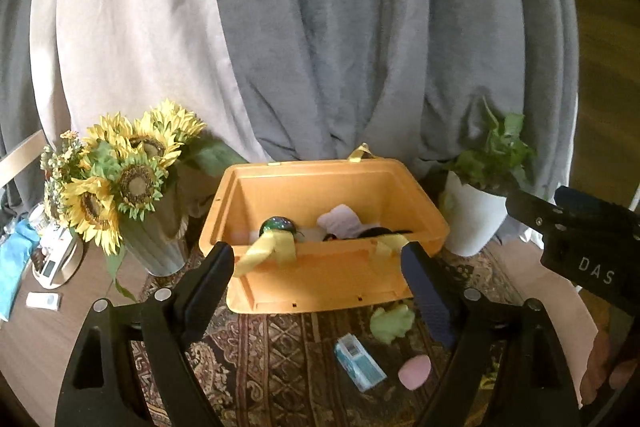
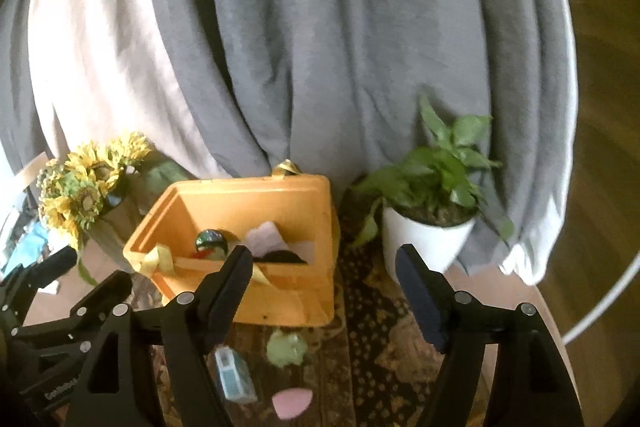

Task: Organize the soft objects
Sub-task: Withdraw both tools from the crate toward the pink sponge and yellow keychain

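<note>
Sunflowers (image 1: 120, 179) and potted plant (image 1: 480, 195) flank orange box (image 1: 320, 279); both grippers spread, empty

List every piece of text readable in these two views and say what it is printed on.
"DAS" – white letters on the right hand-held gripper, seen in the left wrist view.
White lettering on the left hand-held gripper, right wrist view: too blurred to read.
Blue and white box on the rug: print too small to read.

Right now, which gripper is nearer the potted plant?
Right. The right gripper is just in front of the potted plant, left of it; the left gripper faces the orange bin, farther left.
</note>
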Motion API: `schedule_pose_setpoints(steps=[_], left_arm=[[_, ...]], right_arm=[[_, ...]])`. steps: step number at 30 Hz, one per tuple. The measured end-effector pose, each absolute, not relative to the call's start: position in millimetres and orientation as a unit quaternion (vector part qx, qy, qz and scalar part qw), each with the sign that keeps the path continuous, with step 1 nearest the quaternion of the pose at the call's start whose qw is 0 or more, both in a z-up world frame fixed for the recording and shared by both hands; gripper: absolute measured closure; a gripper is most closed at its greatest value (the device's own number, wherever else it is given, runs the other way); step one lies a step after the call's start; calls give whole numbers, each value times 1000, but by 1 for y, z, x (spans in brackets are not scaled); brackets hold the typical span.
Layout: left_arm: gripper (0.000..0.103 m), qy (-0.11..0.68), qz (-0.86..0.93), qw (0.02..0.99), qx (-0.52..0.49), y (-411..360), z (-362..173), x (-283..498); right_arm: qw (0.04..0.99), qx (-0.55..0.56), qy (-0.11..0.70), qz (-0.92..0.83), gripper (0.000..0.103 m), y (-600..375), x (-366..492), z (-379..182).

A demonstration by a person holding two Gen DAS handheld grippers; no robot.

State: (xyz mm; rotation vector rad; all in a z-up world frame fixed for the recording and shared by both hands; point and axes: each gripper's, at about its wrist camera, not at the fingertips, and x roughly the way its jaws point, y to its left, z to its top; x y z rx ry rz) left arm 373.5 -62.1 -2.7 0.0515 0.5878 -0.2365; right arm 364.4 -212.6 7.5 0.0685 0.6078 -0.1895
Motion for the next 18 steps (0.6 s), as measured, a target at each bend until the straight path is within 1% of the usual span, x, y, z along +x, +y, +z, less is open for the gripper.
schedule_pose_setpoints(steps=[11, 18], left_arm=[[17, 301, -128, 945, 16, -58, -25, 343], [17, 302, -134, 943, 31, -56, -38, 327]], right_arm=[[941, 50, 287, -170, 28, -209, 310, -6], [933, 71, 285, -206, 28, -208, 280, -21]])
